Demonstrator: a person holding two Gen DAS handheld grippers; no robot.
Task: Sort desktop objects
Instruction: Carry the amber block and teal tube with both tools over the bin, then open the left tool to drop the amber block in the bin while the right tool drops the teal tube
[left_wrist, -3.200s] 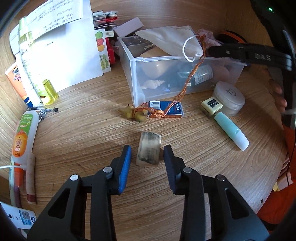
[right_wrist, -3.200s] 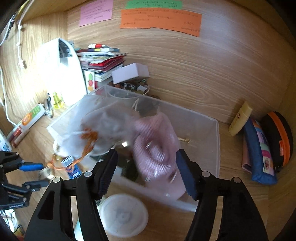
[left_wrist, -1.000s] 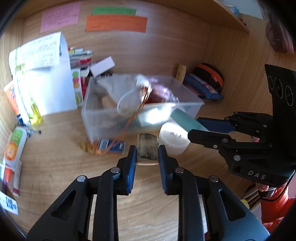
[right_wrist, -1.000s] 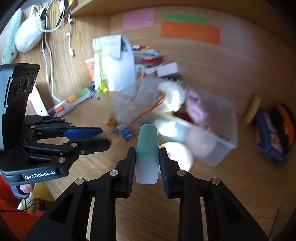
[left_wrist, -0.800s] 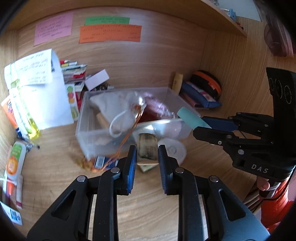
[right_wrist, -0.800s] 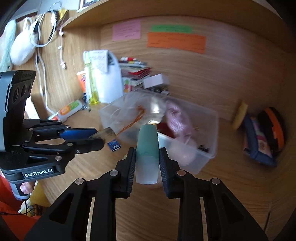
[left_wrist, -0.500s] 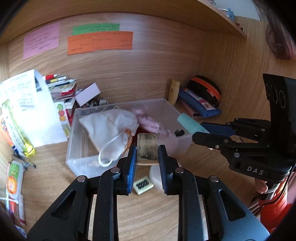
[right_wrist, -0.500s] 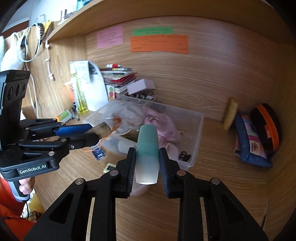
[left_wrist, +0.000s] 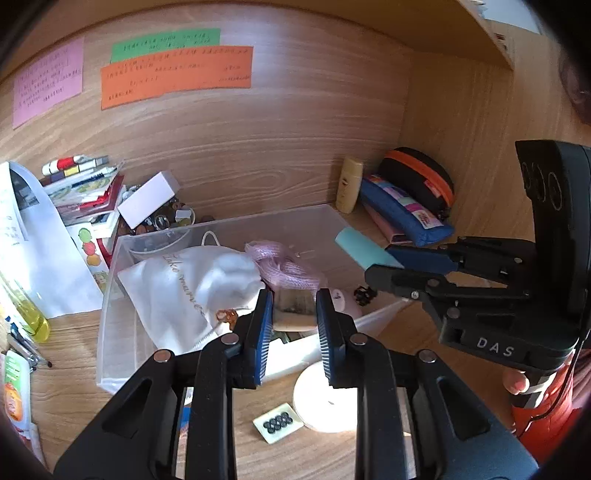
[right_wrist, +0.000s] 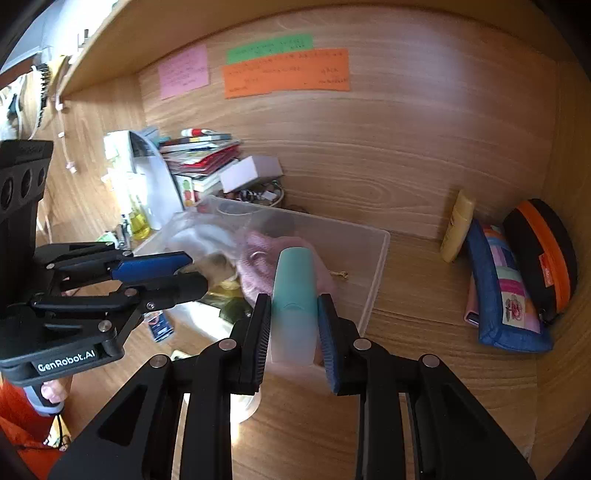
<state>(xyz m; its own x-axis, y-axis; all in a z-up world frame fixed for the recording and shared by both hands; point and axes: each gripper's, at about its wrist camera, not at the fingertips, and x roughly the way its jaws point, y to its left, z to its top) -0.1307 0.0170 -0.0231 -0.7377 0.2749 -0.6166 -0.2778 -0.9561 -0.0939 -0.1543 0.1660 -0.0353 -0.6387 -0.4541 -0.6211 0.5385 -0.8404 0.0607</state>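
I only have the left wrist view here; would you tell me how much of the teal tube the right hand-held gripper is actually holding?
Observer: In the right wrist view the teal tube stands upright between the pads of the right hand-held gripper, clamped on its frosted pale lower half, with the teal end pointing away.
Operator: Thank you. Is it over the clear bin yet?
Observer: It looks so: the tube sits in line with the near wall of the clear bin, above the pink knitted item.
Operator: And what lies to the right of the bin?
Observer: Bare desk, then a yellow tube, a blue patchwork pouch and a black case with an orange zip against the side wall.
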